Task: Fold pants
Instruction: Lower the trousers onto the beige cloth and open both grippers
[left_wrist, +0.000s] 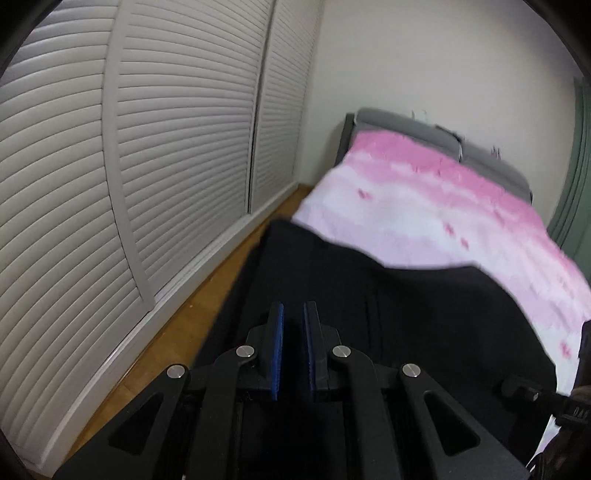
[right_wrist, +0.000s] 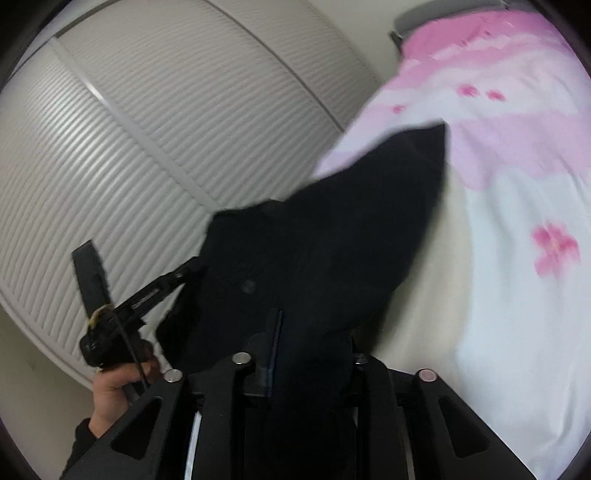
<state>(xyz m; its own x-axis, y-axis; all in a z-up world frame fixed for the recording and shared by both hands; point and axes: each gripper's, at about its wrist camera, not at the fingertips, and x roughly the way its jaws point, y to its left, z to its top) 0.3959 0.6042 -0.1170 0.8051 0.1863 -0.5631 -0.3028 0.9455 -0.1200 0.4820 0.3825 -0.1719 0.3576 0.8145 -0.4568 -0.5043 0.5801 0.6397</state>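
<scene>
The black pants (left_wrist: 369, 295) hang stretched between both grippers above the pink and white bed cover (left_wrist: 424, 206). My left gripper (left_wrist: 293, 314) has its blue pads nearly together with black cloth between them. In the right wrist view the pants (right_wrist: 325, 236) drape over my right gripper (right_wrist: 291, 325); its left finger shows, the right one is hidden under cloth. The pants' far corner points up over the bed cover (right_wrist: 517, 177). The left gripper (right_wrist: 177, 275) and the hand holding it show at the left of that view, gripping the pants' edge.
White louvred closet doors (left_wrist: 129, 184) run along the left, with a strip of wooden floor (left_wrist: 207, 306) beside the bed. A grey headboard (left_wrist: 406, 125) stands against the far wall. Green curtain (left_wrist: 576, 184) at the right.
</scene>
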